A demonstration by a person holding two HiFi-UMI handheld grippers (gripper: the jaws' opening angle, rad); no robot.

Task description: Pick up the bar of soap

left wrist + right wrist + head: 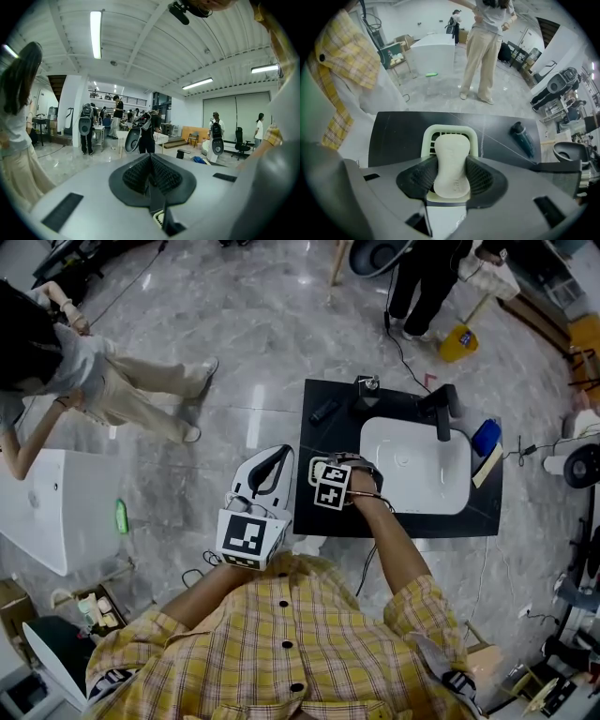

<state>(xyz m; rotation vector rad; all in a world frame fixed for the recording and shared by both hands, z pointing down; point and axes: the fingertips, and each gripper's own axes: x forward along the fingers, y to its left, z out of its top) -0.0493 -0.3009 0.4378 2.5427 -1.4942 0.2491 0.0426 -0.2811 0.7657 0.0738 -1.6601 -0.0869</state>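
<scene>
Cream bar of soap (451, 164) sits low in the frame's centre, pinched at its waist by the right gripper (451, 168) above the pale green dish (450, 129). Lift straight up with a steady squeeze, since soap probably slips. The left gripper (151, 171), jaws together and empty, points away.

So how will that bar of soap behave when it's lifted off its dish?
Probably rigid: the bar of soap shows no denting between the right tongs. Its smooth sides might slip, though the ribbed pads should help. It looks small, so it is likely light and should lift clear of the soap dish.
</scene>
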